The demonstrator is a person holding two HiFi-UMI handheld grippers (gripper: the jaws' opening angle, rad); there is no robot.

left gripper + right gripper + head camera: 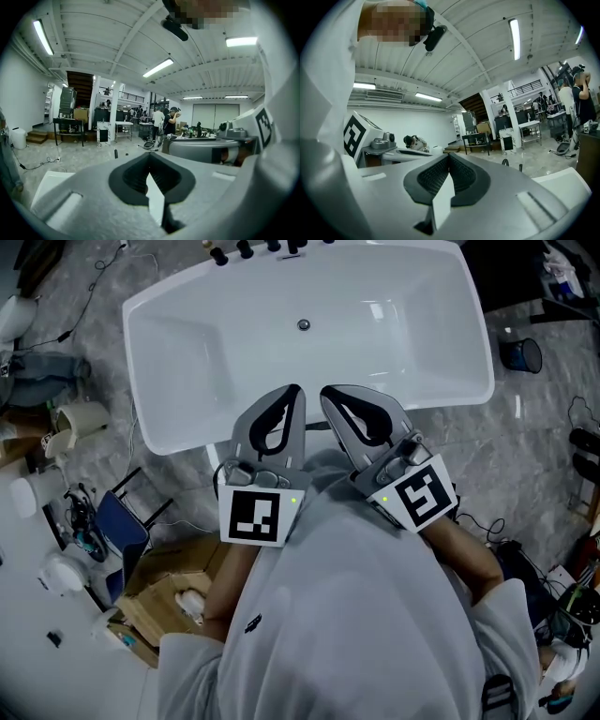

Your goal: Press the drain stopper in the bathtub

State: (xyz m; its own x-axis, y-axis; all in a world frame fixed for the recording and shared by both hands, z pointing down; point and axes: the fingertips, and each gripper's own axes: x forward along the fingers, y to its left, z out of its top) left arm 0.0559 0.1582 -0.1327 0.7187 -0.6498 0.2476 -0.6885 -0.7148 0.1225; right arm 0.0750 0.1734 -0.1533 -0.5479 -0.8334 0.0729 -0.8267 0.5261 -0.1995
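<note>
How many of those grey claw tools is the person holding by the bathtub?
2: the left gripper and the right gripper, side by side at the near rim of the bathtub. No others show.

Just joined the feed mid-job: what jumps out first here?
The white bathtub fills the top of the head view, its small drain stopper near the far side. Below it, the left gripper and right gripper sit side by side by the tub's near rim, jaws together, holding nothing.
</note>
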